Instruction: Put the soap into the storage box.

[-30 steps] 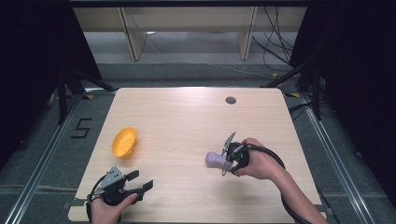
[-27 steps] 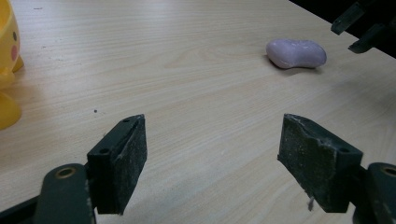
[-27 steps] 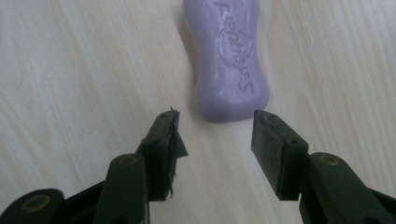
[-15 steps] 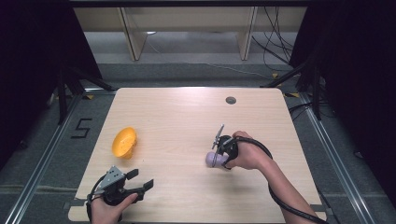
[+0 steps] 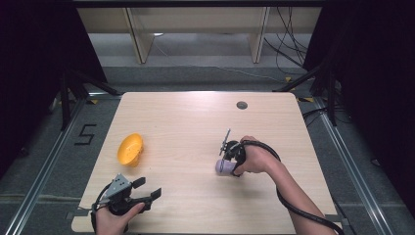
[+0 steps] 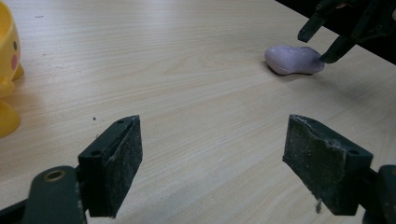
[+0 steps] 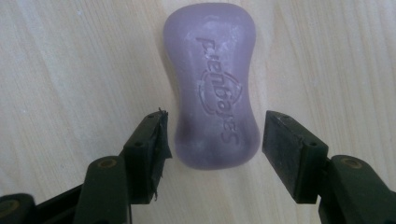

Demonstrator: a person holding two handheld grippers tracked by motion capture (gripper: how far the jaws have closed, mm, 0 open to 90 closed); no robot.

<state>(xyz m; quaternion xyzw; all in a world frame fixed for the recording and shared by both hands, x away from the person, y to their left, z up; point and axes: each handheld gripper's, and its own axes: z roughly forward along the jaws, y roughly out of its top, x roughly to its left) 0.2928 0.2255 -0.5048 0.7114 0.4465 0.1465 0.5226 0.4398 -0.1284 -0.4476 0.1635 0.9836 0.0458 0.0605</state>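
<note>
Two fingers point(image 7: 285, 149) straddling soap point(image 7: 214, 88), unclosed

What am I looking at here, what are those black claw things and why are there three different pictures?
A person sits at a wooden table and holds a hand-operated tool with two black jaws in each hand. One picture comes from a fixed camera above the table. The other two come from small cameras riding on the tools, looking out along their jaws.

The left gripper rests near the table's near edge, jaws wide apart, holding nothing. The right gripper is lowered over a purple bar of soap lying flat on the table. Its jaws stand on either side of the bar's near end, with small gaps showing, so it hasn't gripped yet.

A yellow bowl-like toy lies on the table's left side.
</note>
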